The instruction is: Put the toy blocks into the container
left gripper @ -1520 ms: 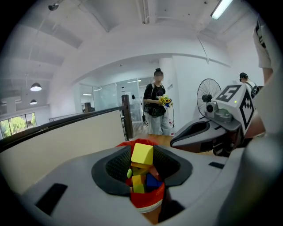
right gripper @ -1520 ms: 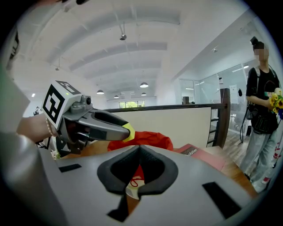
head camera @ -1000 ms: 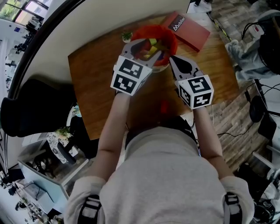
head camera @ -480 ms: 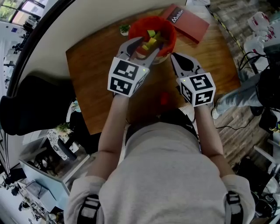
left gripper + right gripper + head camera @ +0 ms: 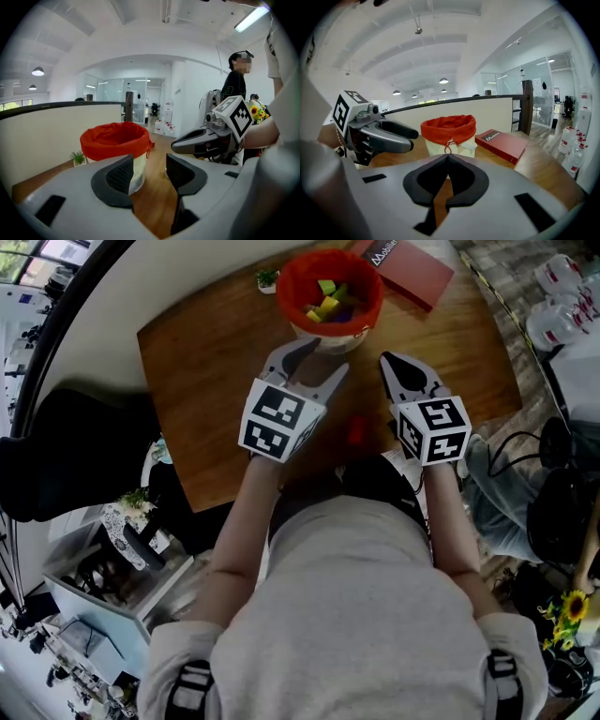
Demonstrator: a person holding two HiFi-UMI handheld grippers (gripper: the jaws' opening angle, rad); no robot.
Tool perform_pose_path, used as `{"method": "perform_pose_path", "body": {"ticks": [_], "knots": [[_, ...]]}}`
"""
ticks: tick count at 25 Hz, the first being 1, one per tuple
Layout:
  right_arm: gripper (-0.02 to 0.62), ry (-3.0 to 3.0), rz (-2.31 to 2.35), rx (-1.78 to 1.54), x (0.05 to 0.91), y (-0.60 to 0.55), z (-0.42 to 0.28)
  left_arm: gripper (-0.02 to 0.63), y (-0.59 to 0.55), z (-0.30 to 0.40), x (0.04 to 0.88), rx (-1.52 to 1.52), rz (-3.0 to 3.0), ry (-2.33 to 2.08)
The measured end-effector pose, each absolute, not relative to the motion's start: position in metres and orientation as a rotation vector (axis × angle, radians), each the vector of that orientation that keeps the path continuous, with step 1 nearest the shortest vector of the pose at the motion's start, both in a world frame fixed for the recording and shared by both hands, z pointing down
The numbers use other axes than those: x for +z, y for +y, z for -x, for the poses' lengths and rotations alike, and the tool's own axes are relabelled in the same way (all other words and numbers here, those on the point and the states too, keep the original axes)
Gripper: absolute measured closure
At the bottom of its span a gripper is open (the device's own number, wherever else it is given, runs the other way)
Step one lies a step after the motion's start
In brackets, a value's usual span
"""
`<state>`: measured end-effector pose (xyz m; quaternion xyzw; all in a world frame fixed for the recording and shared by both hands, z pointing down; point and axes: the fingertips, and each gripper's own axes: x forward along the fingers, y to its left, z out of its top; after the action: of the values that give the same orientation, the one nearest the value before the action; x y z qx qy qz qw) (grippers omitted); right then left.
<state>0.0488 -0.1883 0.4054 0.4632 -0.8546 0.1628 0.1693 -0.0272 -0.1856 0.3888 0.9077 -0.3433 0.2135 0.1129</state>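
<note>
The container [image 5: 330, 277], a pale tub with a red liner, stands at the far middle of the wooden table [image 5: 206, 381]. Yellow, green and purple toy blocks [image 5: 327, 304] lie inside it. One red block [image 5: 356, 430] lies on the table near the front edge, between my two grippers. My left gripper [image 5: 317, 358] hangs just short of the container, jaws open and empty; in the left gripper view [image 5: 147, 173] the container [image 5: 115, 140] shows ahead. My right gripper [image 5: 392, 363] is to the right, shut with nothing in it, tips touching [image 5: 447, 158].
A red book [image 5: 410, 263] lies right of the container, also visible as the red book [image 5: 501, 143] in the right gripper view. A small potted plant [image 5: 268, 279] stands to the container's left. A person [image 5: 236, 82] stands in the background. The table's front edge is close to my body.
My left gripper has drawn back from over the container toward me, jaws still open and empty. The right gripper has moved back slightly and stays shut.
</note>
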Motion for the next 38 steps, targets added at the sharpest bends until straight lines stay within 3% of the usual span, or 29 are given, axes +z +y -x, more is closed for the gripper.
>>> {"method": "perform_pose_path", "body": {"ticks": [32,38], "knots": [[0.584,-2.149,-1.284,0.785,0.531,-0.079,-0.070,0.403,-0.070,-0.028,0.549,1.069,-2.585,-0.329],[0.584,-2.128,-1.289,0.794,0.537,-0.074,-0.077,0.462,-0.075,-0.033,0.560,1.091,-2.593,-0.320]]}}
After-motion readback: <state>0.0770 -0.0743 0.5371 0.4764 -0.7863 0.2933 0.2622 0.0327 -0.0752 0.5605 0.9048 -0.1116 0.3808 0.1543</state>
